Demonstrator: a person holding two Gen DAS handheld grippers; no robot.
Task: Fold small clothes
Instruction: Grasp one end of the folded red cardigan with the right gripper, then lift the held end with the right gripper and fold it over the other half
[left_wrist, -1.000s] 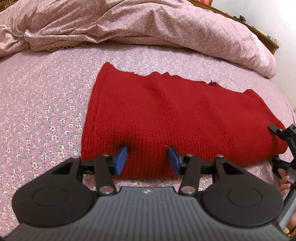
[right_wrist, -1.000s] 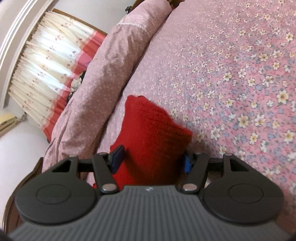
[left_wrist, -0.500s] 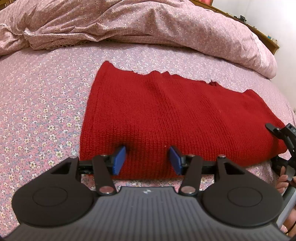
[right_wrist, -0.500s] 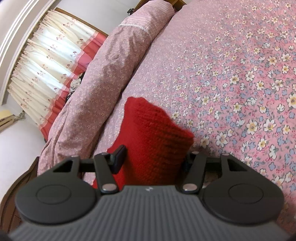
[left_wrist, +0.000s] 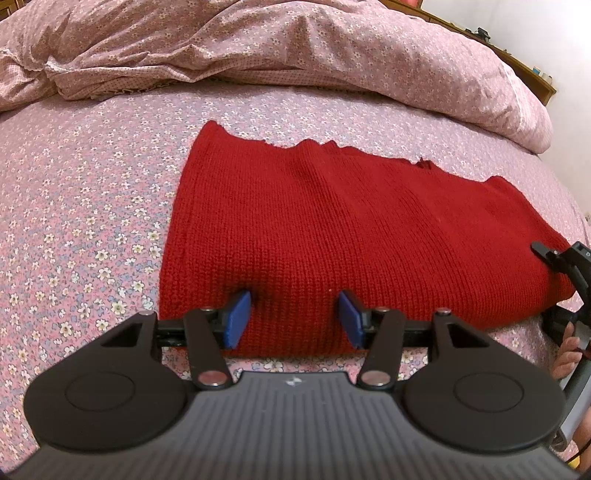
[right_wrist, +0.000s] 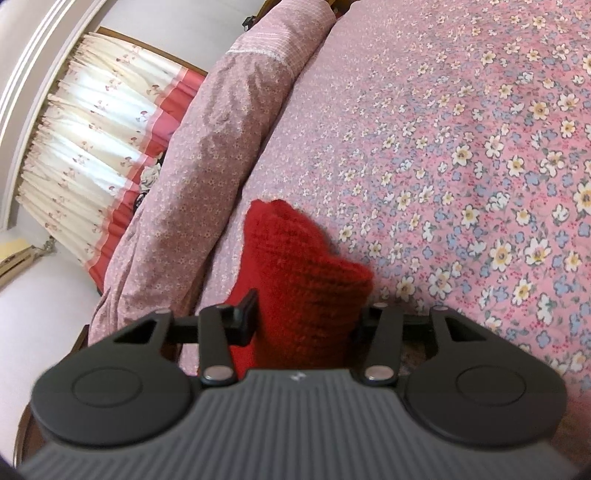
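One red knit garment (left_wrist: 332, 229), apparently folded

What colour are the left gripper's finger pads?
Blue pads, clearest in the left wrist view.

No words, numbers or brand names can be read in either view. The only sign is a small pale emblem (left_wrist: 294, 382) moulded into the ribbed grey housing of the left tool, at about 6 o'clock in the left wrist view, midway between its two round black discs; its shape is too small to make out as letters. A matching emblem (right_wrist: 296, 377) sits in the same place on the right tool's housing, at about 6 o'clock in the right wrist view. The curtain (right_wrist: 92, 147) at 9 o'clock there bears small printed figures, but no legible lettering.
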